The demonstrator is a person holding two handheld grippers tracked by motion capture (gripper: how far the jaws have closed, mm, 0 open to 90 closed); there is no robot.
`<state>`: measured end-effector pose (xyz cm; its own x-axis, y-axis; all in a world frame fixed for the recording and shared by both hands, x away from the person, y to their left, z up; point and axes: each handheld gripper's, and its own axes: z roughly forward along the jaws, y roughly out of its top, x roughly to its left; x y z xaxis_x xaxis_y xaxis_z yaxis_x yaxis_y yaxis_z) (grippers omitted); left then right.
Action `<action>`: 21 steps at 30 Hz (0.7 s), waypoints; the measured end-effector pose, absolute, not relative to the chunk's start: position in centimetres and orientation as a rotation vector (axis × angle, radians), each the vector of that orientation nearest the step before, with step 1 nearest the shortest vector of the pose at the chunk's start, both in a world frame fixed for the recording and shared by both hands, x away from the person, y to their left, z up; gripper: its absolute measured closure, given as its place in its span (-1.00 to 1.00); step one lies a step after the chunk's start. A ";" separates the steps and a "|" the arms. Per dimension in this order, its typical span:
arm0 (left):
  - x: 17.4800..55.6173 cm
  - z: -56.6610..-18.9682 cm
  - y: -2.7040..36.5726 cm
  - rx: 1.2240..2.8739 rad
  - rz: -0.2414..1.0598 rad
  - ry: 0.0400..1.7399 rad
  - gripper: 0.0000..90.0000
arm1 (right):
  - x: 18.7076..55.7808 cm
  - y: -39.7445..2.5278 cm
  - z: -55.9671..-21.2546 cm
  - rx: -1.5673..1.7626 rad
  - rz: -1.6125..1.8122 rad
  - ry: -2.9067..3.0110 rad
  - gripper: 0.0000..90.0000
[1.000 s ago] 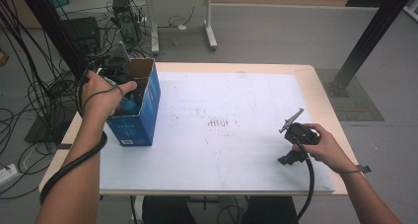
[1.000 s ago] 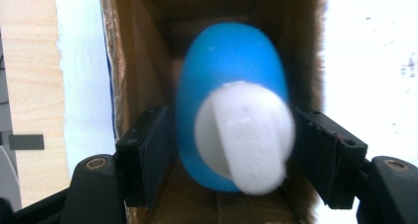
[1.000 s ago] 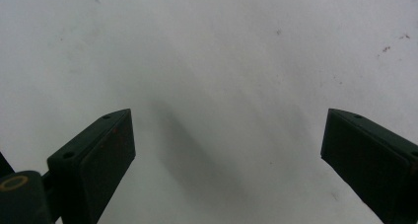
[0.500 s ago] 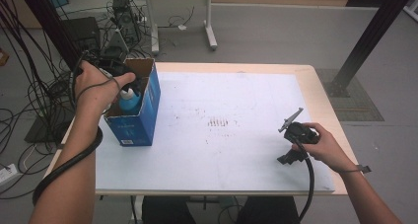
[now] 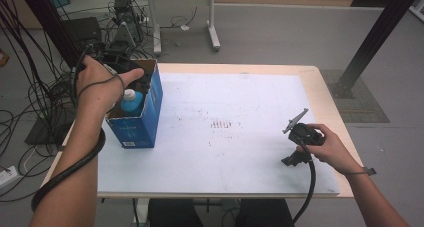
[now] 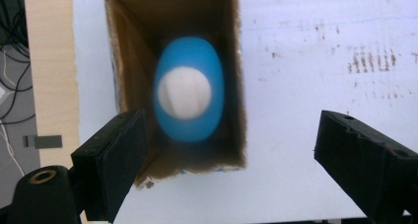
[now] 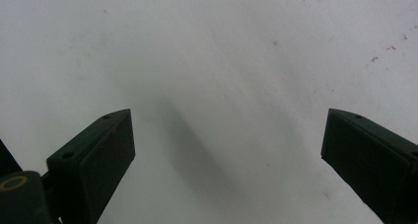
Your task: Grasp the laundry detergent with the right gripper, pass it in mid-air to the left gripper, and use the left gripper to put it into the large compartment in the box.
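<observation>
- My left claw [image 6: 231, 160] hangs above the open blue box [image 5: 150, 112], looking straight down into it. Jaws are spread wide, nothing pinched.
- The blue bottle [image 6: 189, 103] with the white cap [image 6: 183, 92] stands upright inside the box, directly ahead of the claw and a bit toward my left jaw. It's blurred in the left gripper view, so I can't read the cap detail.
- In that view my left jaw sits over the box's cardboard wall [image 6: 129, 93] and my right jaw is out past the opposite wall, over the white mat [image 6: 315, 56]. At this spread the claw won't drop into the opening.
- My read of the step: reach in and take the bottle by the neck or cap.
- To do it well, I'd shift toward my left-jaw side until the cap is centred between the jaws, then narrow the spread enough that both jaws clear the walls.
- Descend straight, no tilt. The bottle sits close to the walls, so a skewed entry likely catches the rim or drags the box.
- Close only once the pads are level with the cap. Pinching on the rounded shoulder would probably slip.
- My right claw [image 5: 298, 139] rests near me on the mat, well apart from the box, jaws spread and empty. It could brace the box if it lifts with the bottle.
</observation>
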<state>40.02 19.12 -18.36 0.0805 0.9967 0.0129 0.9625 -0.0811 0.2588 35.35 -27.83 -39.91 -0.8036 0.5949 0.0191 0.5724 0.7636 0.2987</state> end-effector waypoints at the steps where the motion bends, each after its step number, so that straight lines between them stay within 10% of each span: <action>1: 39.9 -18.3 18.9 2.168 0.277 1.992 -0.75 | 35.3 -27.8 -39.9 0.960 0.452 2.874 -0.87; 21: 37.5 -16.5 11.8 2.349 0.185 1.742 -0.90 | 35.0 -28.1 -40.0 0.956 0.440 2.874 -0.87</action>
